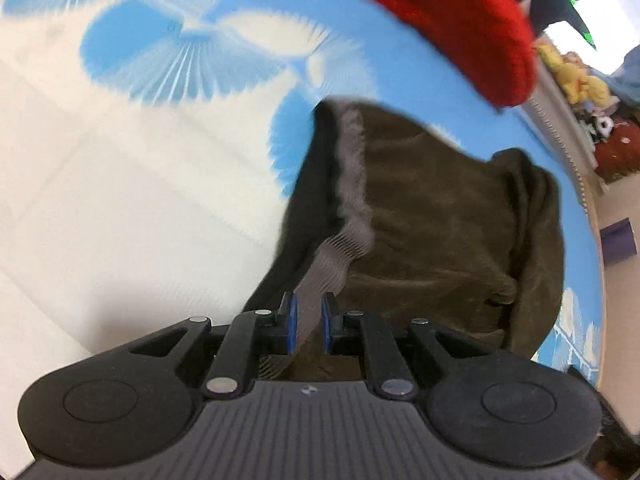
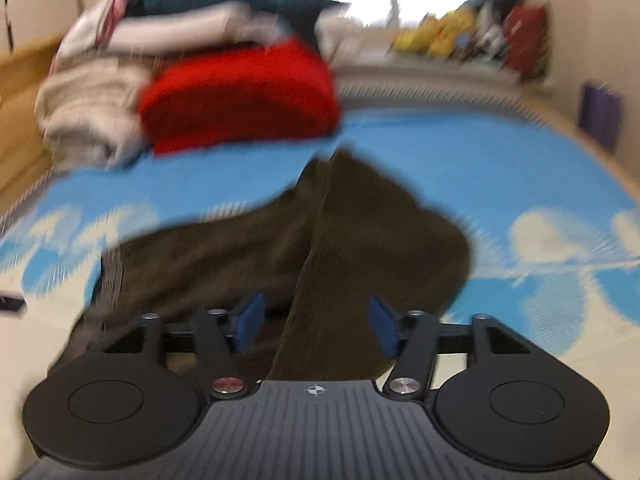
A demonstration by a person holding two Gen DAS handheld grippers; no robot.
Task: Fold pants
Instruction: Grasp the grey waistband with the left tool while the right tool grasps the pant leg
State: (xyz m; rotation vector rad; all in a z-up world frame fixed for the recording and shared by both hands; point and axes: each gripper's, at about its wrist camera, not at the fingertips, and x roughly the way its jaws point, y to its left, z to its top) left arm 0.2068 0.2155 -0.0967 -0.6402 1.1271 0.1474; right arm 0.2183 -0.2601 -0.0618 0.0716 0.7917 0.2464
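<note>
Dark brown pants (image 1: 432, 208) lie crumpled on a blue and white bed sheet (image 1: 120, 160). Their grey ribbed waistband (image 1: 352, 184) runs down into my left gripper (image 1: 310, 320), which is shut on it. In the right wrist view the pants (image 2: 360, 240) stretch across the sheet (image 2: 520, 160), and a raised fold of a leg passes between the blue pads of my right gripper (image 2: 316, 322). Those jaws stand wide, and a gap shows beside the left pad (image 2: 248, 320), so the gripper is open around the fabric. The view is blurred.
A folded red garment (image 2: 240, 96) lies just beyond the pants, also visible as red cloth (image 1: 440, 20). A pile of pale folded clothes (image 2: 92, 112) sits at the back left. Plush toys (image 2: 448, 36) line the far sill. A purple object (image 2: 600, 116) stands past the bed's right edge.
</note>
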